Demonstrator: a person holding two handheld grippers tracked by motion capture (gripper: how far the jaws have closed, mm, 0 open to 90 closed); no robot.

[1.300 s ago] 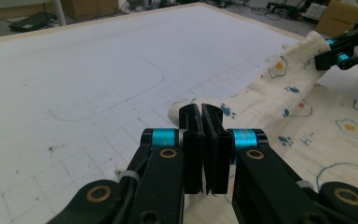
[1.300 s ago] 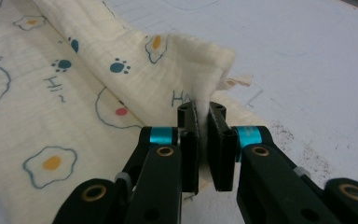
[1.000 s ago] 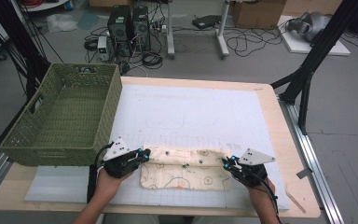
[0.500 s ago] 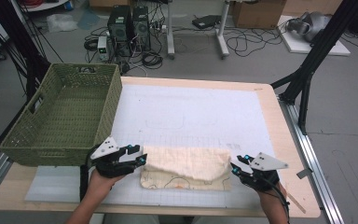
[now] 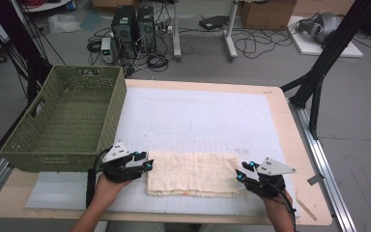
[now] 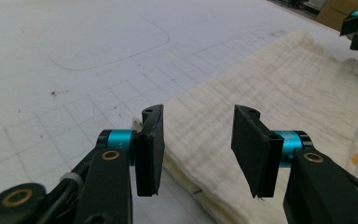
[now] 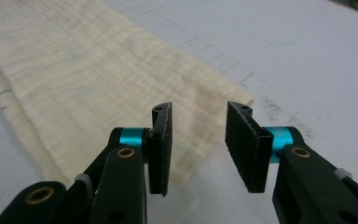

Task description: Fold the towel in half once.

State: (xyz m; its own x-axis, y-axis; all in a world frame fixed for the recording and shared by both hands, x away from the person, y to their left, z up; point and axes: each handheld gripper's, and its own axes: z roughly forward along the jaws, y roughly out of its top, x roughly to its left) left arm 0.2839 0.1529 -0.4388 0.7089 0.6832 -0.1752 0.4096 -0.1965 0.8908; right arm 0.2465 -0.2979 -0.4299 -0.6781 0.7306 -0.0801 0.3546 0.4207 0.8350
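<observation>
Cloth folded once, both jaws released
Cream muslin cloth (image 5: 192,173) lies flat at surface 6 o'clock; left gripper (image 5: 145,163) and right gripper (image 5: 242,173) just opened, jaws empty; green wicker basket (image 5: 58,126) at 9 o'clock awaits it

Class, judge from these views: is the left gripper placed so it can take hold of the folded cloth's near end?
Probably yes. The left gripper stands open just above the cloth, right at its end, and nothing lies between them.
</observation>
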